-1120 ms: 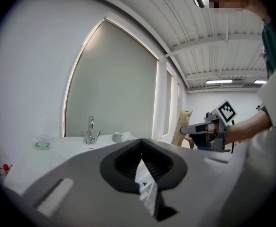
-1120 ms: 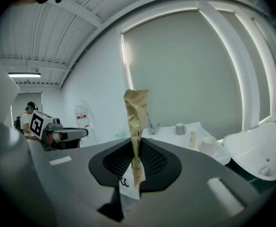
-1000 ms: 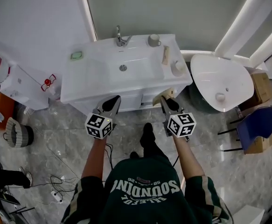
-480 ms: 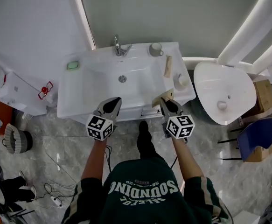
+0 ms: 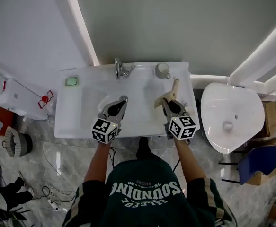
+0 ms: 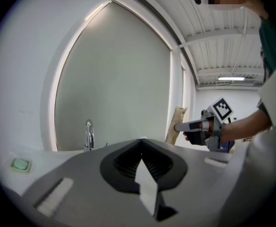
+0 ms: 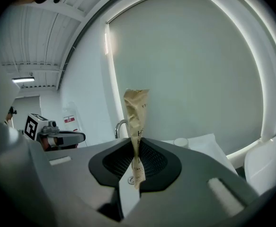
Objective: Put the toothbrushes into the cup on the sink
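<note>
**Sink top and two tongs: what we record**

1. Sink (image 5: 78, 123): white, rectangular top under a grey arched panel. Both tongs reach in over its front edge.
2. Faucet (image 5: 120, 69): chrome, at the middle of the back edge.
3. Cup (image 5: 162, 70): pale, upright on the back edge, just right of the faucet and short of the back right corner. We cannot see into it.
4. Soap dish (image 5: 71, 81): green, near the back left corner, well apart from the cup.
5. Toothbrush (image 5: 175, 88): in a tan printed paper sleeve, off the sink top. It is over the right part of the sink, near the right edge, between the front edge and the cup and apart from the cup.
6. Right tongs (image 5: 167, 100): clenched on the lower end of the sleeve, which we see pinched between the ribbed pads, the rest standing up from them.
7. Left tongs (image 5: 122, 101): clenched with nothing between the pads, over the middle of the basin, beside the right tongs and apart from them.
</note>
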